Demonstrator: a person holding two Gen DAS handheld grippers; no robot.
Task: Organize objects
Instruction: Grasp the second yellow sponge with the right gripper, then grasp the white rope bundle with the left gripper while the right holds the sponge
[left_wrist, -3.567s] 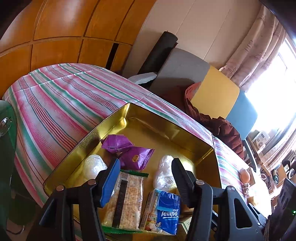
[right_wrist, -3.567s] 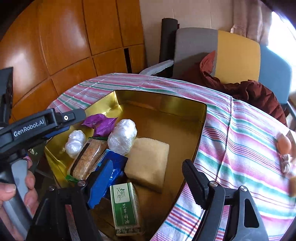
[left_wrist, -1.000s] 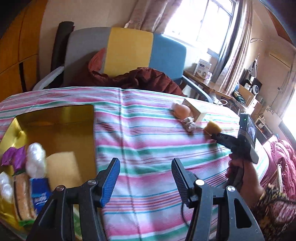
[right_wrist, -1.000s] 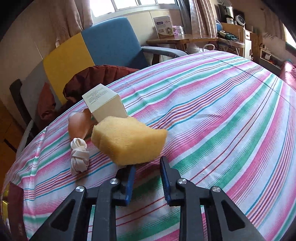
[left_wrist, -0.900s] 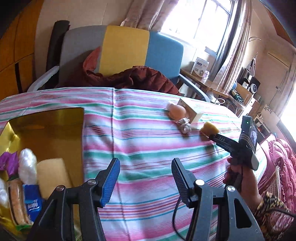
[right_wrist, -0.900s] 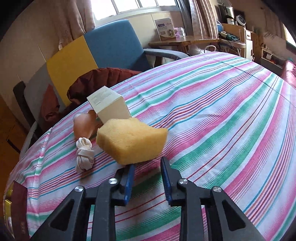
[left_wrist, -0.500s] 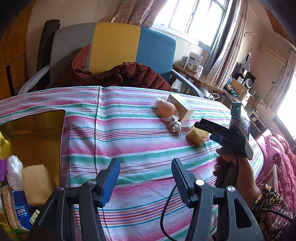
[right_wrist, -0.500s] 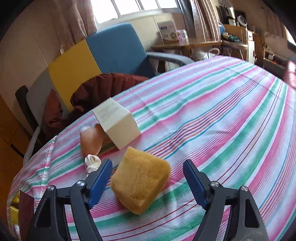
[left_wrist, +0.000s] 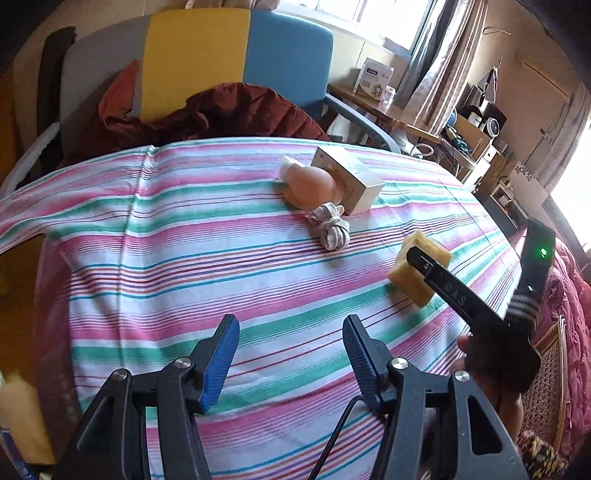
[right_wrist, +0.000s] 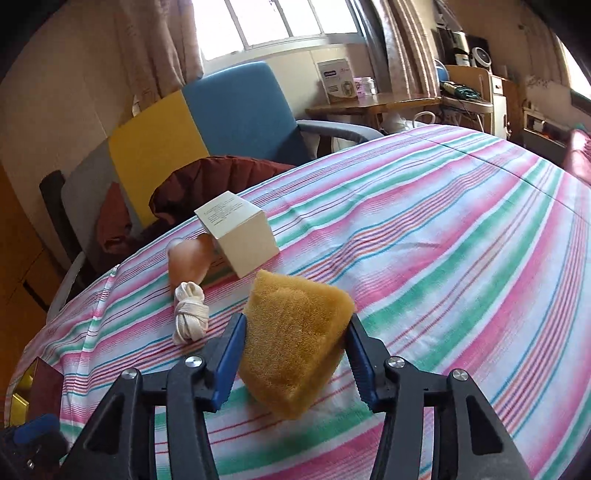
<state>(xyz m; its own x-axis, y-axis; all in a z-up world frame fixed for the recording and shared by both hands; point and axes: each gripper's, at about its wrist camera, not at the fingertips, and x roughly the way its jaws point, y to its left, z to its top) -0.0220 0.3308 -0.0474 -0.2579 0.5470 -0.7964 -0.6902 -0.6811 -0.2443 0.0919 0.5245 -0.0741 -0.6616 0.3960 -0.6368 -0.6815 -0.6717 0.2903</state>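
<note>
Right wrist view gives us the close look: the yellow sponge (right_wrist: 295, 339) sits between the blue pads of the right gripper (right_wrist: 293, 354), whose jaws are closing on it, and both pads already touch its sides. Just beyond the left pad lies a knotted white cord (right_wrist: 190, 312), and further ahead a pinkish rounded object (right_wrist: 188, 258) leans against a small cream carton (right_wrist: 240, 232), all on the striped tablecloth (right_wrist: 443, 258).

In the left wrist view we see what the first hides: the person's hand (left_wrist: 491, 365) holding the right gripper from the side, to the right of the left gripper (left_wrist: 291, 354). The left gripper is open and its jaws are opening further, with only cloth between them; the sponge (left_wrist: 408, 275) is well ahead to the right.
</note>
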